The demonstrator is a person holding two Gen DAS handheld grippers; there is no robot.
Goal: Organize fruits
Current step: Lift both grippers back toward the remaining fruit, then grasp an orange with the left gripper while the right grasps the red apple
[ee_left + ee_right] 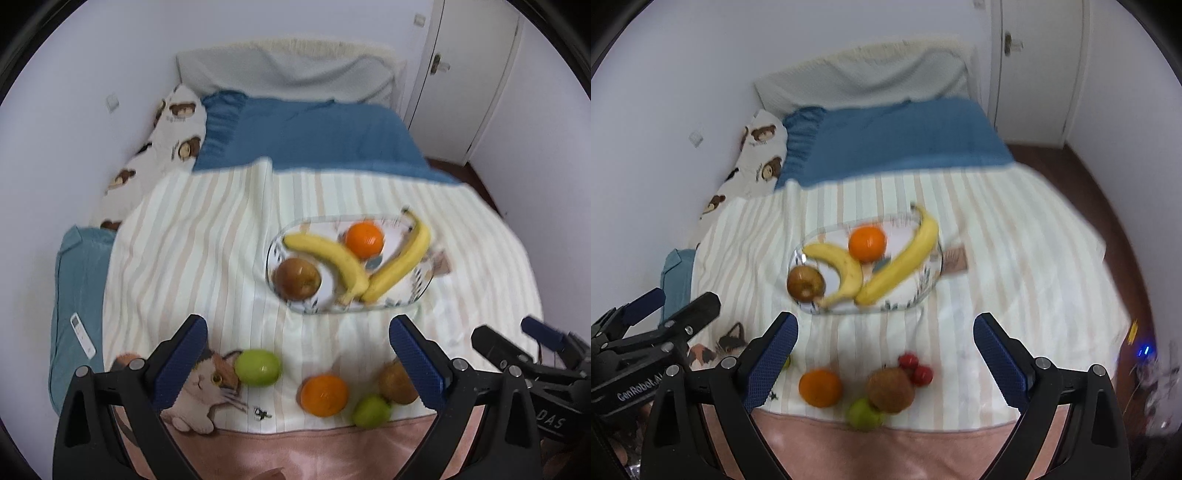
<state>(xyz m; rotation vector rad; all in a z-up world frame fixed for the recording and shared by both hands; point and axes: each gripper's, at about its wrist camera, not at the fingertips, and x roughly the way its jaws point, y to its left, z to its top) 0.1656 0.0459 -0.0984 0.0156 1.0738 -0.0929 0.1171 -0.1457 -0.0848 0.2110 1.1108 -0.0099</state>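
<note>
Left gripper (297, 341) agape (empty), plate (275, 266) seemingly clear

Bed (207, 236) with fruit tray (275, 254)

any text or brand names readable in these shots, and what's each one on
"GenRobot.AI", partly cut off, on the black body of the left gripper in the right wrist view.
"DAS", part of a longer word, on the black body of the right gripper in the left wrist view.
Small print under the bears on the bear-print pillow: too blurred to read.
Markings on the white remote: too small to read.
</note>
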